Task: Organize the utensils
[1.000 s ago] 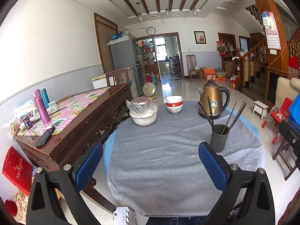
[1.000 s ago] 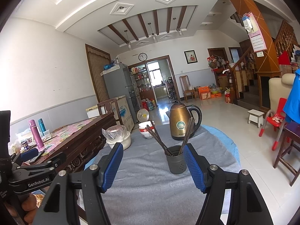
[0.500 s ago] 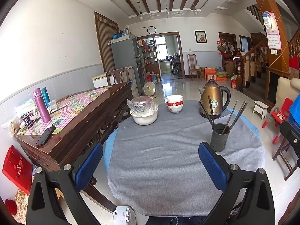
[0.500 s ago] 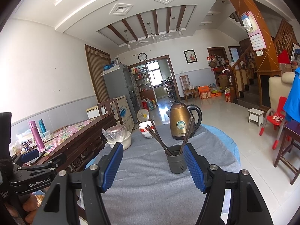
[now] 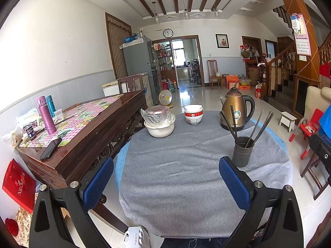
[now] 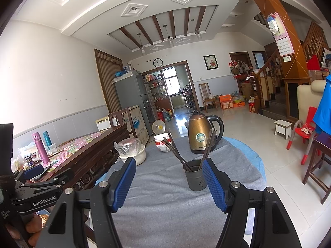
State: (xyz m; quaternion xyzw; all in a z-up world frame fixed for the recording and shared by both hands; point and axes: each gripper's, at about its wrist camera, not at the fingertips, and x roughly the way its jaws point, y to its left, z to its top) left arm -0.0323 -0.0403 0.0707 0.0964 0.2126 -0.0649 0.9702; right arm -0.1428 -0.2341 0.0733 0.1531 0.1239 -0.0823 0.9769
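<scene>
Dark chopsticks (image 6: 178, 155) stand splayed in a grey holder (image 6: 195, 177) on the grey-clothed tabletop (image 5: 186, 186), kettle (image 5: 234, 109) behind. They look light, stiff, thin and likely slippery; best pinched mid-shaft above the rim. Holder probably tips easily. Right gripper (image 6: 168, 183) jaws apart, empty, just before the holder; left gripper (image 5: 165, 181) apart, empty. A foil-covered bowl (image 5: 159, 122) and stacked bowls (image 5: 193, 114) sit further back.

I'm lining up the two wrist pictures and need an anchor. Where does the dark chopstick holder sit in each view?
Left wrist: the chopstick holder stands right of centre, just above the right blue pad.
Right wrist: the chopstick holder stands near centre, against the right pad's tip.
Shared landmark: the bronze kettle behind it on the grey cloth.
</scene>
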